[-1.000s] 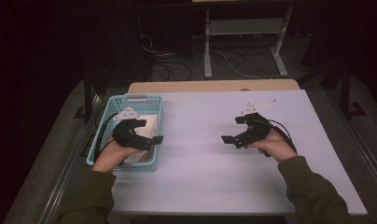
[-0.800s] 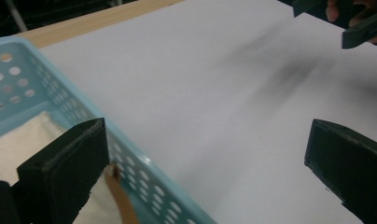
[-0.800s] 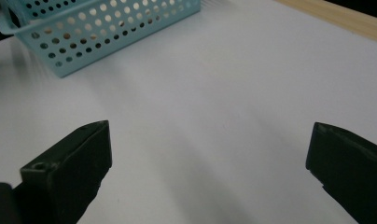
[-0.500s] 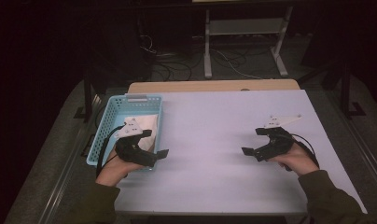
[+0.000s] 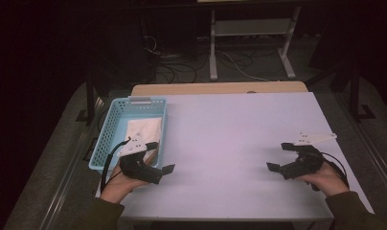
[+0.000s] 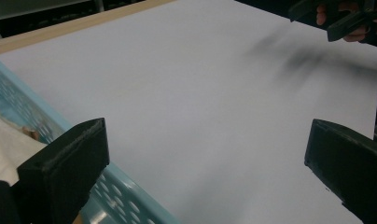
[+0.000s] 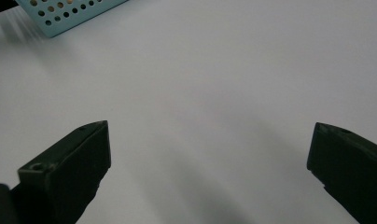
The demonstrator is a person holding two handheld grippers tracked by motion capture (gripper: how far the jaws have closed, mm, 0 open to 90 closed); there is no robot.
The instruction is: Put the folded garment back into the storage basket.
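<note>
My left gripper (image 5: 162,156) rests at the front left of the white table (image 5: 230,124), just off the near right corner of a light blue perforated basket (image 5: 110,125). It is open and holds nothing. A white cloth (image 5: 144,130) lies flat in the basket. In the left gripper view the wide-apart jaws of this gripper (image 6: 205,172) frame bare tabletop, with the basket (image 6: 32,109) and cloth (image 6: 4,144) at the left. My right gripper (image 5: 278,156) stands open and empty at the front right, pointing left. The right gripper (image 7: 205,168) looks across bare table towards the basket (image 7: 70,11).
A wooden strip (image 5: 220,88) runs along the table's far edge. Beyond it, on the dark floor, are cables and a metal stand (image 5: 251,28). The right gripper (image 6: 345,18) shows far off in the left gripper view.
Both hands have drawn back towards the table's near edge. The left gripper came off the basket, empty, and the right gripper moved right and nearer. Both stayed open.
</note>
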